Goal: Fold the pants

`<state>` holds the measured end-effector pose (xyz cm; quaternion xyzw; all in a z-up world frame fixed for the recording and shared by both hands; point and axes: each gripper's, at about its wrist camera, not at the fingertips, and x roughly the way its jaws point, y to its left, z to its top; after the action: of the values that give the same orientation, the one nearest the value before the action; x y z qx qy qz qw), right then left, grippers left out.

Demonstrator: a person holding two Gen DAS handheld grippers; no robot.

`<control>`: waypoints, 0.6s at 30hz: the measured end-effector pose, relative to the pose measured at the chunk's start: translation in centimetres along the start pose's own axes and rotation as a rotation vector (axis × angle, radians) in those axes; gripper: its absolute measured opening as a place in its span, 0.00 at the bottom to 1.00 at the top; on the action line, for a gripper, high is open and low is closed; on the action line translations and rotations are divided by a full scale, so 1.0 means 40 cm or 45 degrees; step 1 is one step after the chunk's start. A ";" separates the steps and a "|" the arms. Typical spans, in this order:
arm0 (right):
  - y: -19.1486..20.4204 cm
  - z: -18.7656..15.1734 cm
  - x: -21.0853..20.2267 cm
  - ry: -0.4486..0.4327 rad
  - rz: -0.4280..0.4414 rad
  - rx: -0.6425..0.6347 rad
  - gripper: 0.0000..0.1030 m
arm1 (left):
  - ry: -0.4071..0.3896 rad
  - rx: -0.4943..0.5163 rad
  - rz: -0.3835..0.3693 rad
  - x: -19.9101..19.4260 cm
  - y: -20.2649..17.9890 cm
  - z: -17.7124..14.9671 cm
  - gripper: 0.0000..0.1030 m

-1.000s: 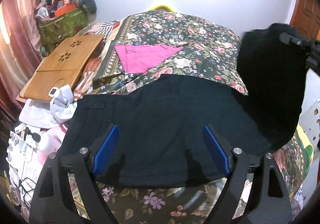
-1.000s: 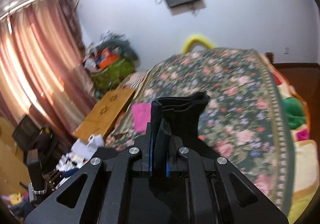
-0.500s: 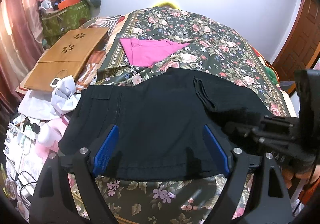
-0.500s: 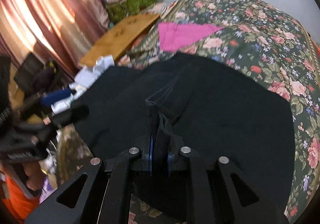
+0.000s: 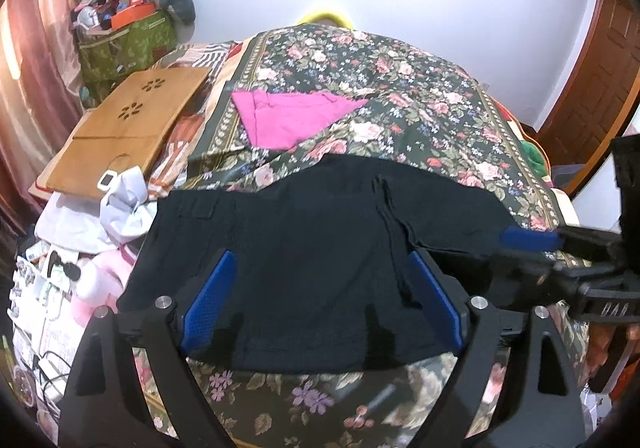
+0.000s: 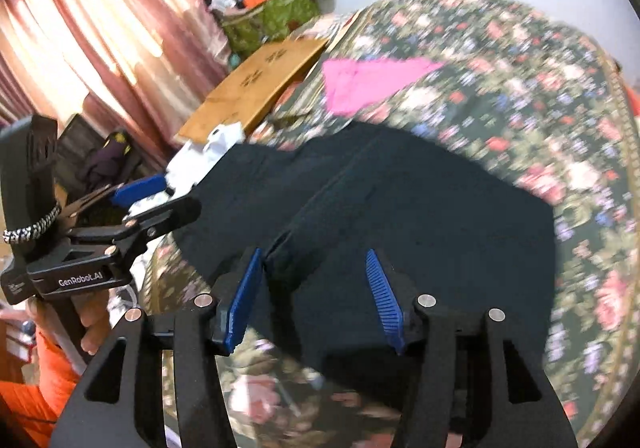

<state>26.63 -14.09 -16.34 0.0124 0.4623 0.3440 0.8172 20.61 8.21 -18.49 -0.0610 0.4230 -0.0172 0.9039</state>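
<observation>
The black pants [image 5: 304, 248] lie folded across the near end of the flowered bed [image 5: 400, 96], with the leg ends laid over the body at the right. My left gripper [image 5: 320, 300] is open and empty, hovering over the pants' near edge. My right gripper [image 6: 316, 296] is open and empty just above the folded hem edge [image 6: 296, 244]. The pants also fill the middle of the right wrist view [image 6: 420, 216]. The right gripper shows at the right of the left wrist view [image 5: 532, 248], and the left gripper at the left of the right wrist view [image 6: 156, 200].
A pink folded garment [image 5: 288, 116] lies farther up the bed. A wooden lap tray [image 5: 128, 128], white cloth [image 5: 124, 204] and clutter sit left of the bed. A green bag [image 5: 128, 44] stands in the corner. A wooden door [image 5: 592, 88] is at the right.
My right gripper carried the pants' leg end down onto the body, let go and opened. The left gripper stayed open over the near edge.
</observation>
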 end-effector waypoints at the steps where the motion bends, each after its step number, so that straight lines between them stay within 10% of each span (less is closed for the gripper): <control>1: -0.013 0.009 -0.015 -0.025 -0.022 -0.002 0.49 | -0.005 0.017 0.004 0.003 -0.009 0.010 0.86; 18: -0.209 0.036 -0.013 -0.005 -0.190 -0.007 0.49 | 0.131 0.194 -0.099 0.177 -0.188 0.140 0.90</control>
<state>32.17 -20.33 -17.95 -0.0237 0.4593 0.2834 0.8415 29.60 0.69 -19.40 -0.0076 0.4638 -0.0874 0.8816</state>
